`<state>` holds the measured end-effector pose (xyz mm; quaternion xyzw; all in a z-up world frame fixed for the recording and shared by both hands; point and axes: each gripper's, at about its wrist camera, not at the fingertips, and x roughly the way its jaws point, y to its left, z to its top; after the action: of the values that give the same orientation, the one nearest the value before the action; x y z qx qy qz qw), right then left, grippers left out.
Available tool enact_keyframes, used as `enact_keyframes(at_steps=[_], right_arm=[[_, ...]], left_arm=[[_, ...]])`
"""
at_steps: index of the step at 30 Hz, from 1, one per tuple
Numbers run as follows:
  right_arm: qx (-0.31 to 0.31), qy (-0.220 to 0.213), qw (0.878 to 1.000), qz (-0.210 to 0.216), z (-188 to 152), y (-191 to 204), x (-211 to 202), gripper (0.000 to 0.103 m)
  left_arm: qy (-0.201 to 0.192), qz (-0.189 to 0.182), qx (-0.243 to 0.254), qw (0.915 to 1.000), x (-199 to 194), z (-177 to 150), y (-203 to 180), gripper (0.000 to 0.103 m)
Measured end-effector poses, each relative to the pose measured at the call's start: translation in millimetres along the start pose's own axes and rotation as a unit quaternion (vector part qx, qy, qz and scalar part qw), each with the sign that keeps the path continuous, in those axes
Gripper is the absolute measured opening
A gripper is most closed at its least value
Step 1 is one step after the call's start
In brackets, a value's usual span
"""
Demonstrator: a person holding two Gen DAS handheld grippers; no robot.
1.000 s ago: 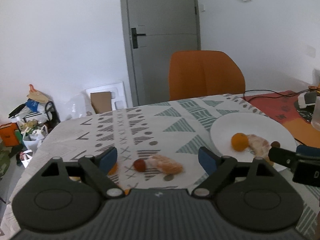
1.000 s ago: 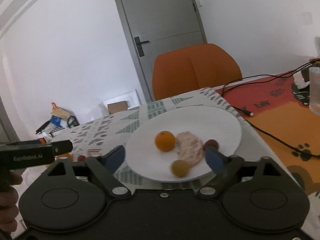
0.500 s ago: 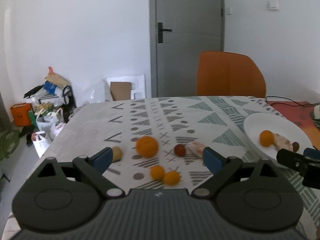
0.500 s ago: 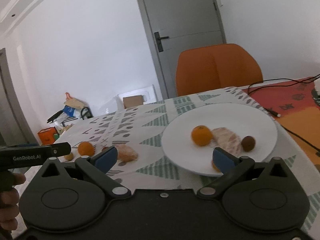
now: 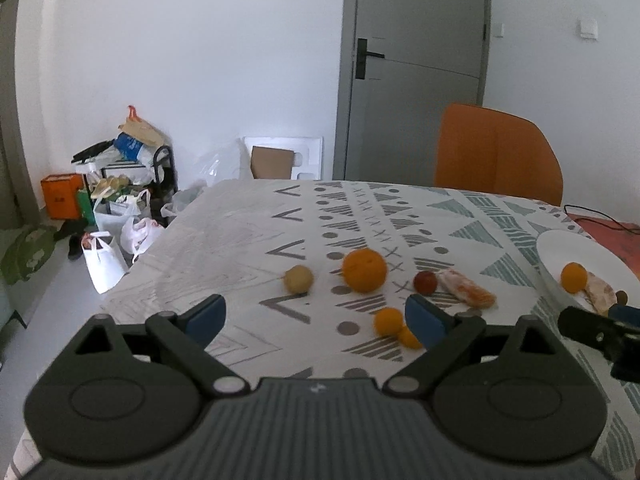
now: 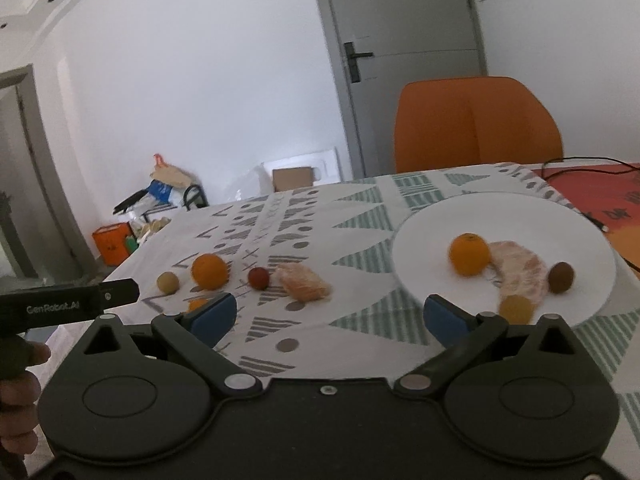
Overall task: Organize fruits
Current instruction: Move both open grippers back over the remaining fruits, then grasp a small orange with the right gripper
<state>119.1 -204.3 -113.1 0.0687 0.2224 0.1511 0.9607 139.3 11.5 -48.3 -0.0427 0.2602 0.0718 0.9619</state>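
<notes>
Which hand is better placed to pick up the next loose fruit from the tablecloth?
Left. Its open gripper faces the small orange directly ahead, while the right gripper sits nearer the plate.

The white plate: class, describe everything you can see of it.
The white plate is round, shallow and smooth, seemingly ceramic. It lies flat on the patterned tablecloth, near the orange mat. On it rest a whole orange, a peeled citrus piece, a small brown fruit and a small yellow fruit. Neither claw touches it.
</notes>
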Motion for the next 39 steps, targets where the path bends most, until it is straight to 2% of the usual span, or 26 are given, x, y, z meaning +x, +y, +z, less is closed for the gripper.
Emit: enact_keyframes(at_steps=[10,15,28,32,33,34,39], right_arm=[[-0.029,0.036,0.998,0.036,0.8,35.7,28.2,0.085],[-0.040,0.053,0.997,0.046,1.1,48.1,45.6,0.073],[-0.055,0.095,0.991,0.071,-2.1,73.4,83.3,0.058],[-0.065,0.098,0.990,0.075,-4.6,76.8,91.6,0.042],[-0.069,0.099,0.990,0.075,-4.3,77.7,92.4,0.031],[-0.071,0.100,0.989,0.076,-3.9,77.5,91.9,0.024],[-0.053,0.099,0.991,0.073,-2.5,66.2,87.6,0.023]], left_arm=[[0.018,0.005,-0.049,0.9986,12.5,-9.9,40.0,0.094],[0.025,0.010,-0.067,0.9974,20.6,-12.5,56.3,0.093],[0.034,0.029,-0.090,0.9949,32.3,-11.0,82.3,0.093],[0.035,0.031,-0.090,0.9948,36.6,-7.9,82.5,0.093],[0.035,0.030,-0.090,0.9949,37.1,-7.7,82.8,0.093],[0.035,0.028,-0.090,0.9950,37.5,-7.5,82.5,0.093],[0.037,0.014,-0.069,0.9969,43.4,-2.6,67.5,0.093]])
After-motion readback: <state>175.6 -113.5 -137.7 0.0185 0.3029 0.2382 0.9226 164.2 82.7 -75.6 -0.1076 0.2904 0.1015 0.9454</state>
